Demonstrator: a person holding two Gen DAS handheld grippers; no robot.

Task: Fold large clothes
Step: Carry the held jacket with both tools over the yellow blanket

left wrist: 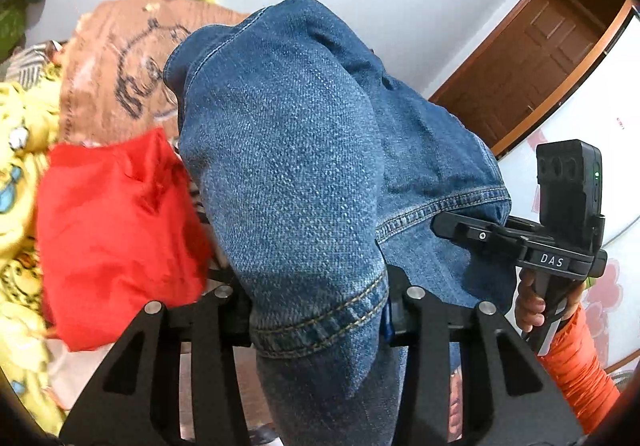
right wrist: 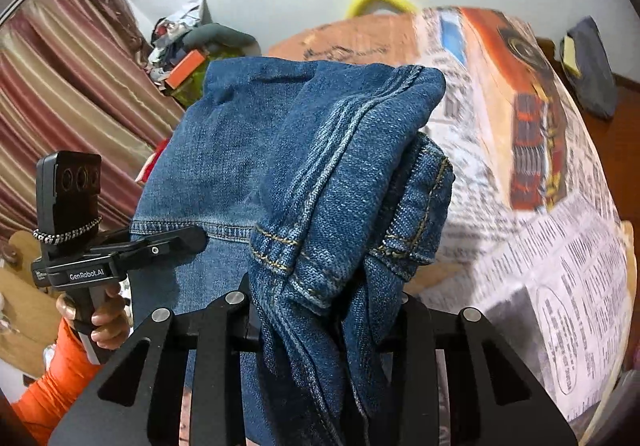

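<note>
My left gripper (left wrist: 320,310) is clamped on the hem of the blue jeans (left wrist: 296,149), and my right gripper (right wrist: 324,310) is clamped on another bunched hem of the same jeans (right wrist: 280,173). The denim hangs in thick folds between both grippers, above a table covered with newspaper (right wrist: 532,254). A red cloth (left wrist: 116,234) lies near, on the left side.

Even, soft indoor light, fairly bright; no harsh glare. Denim (left wrist: 304,149) sharp at centre, weave crisp. Motion blur on red cloth (left wrist: 116,238) and newspaper (right wrist: 540,246). Strong fisheye bending, dark vignette at corners. Soft shadow beneath denim folds.
</note>
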